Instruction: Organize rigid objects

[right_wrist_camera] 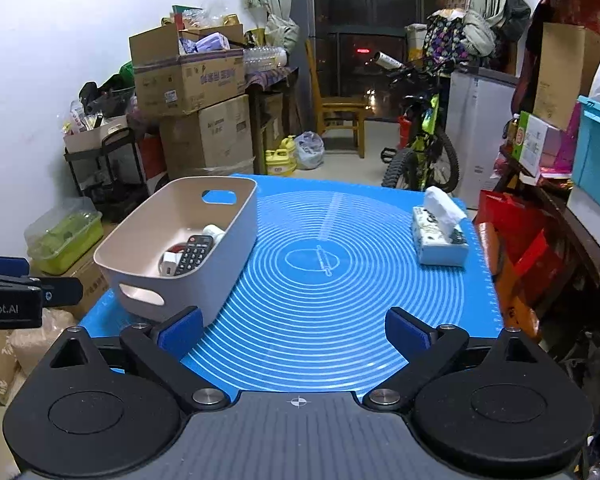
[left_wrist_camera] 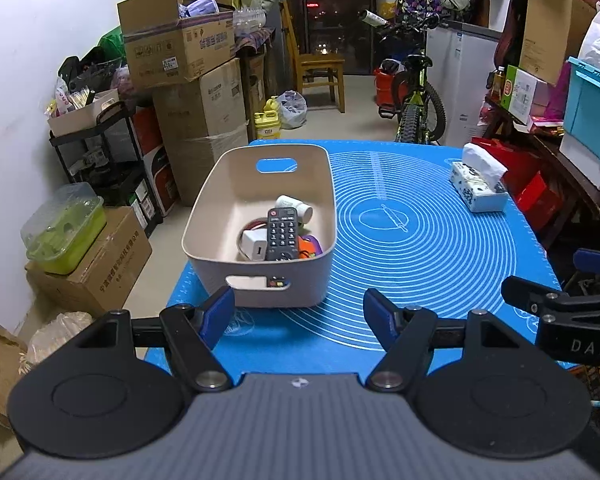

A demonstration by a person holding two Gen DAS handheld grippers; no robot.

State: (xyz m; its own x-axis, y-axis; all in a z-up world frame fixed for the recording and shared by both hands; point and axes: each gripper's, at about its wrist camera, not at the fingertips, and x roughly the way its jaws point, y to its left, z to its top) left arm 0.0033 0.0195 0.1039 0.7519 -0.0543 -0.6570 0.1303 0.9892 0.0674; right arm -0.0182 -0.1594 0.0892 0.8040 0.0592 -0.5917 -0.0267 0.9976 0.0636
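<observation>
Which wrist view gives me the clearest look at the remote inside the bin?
The left wrist view: it looks down into the bin, showing the remote nearly full length, keys facing up. In the right wrist view the remote is smaller, seen at a slant, its near end cut off by the bin wall.

Your left black two-finger gripper with blue pads points downward, jaws spread, nothing between them; your right black blue-padded gripper likewise gapes empty.
</observation>
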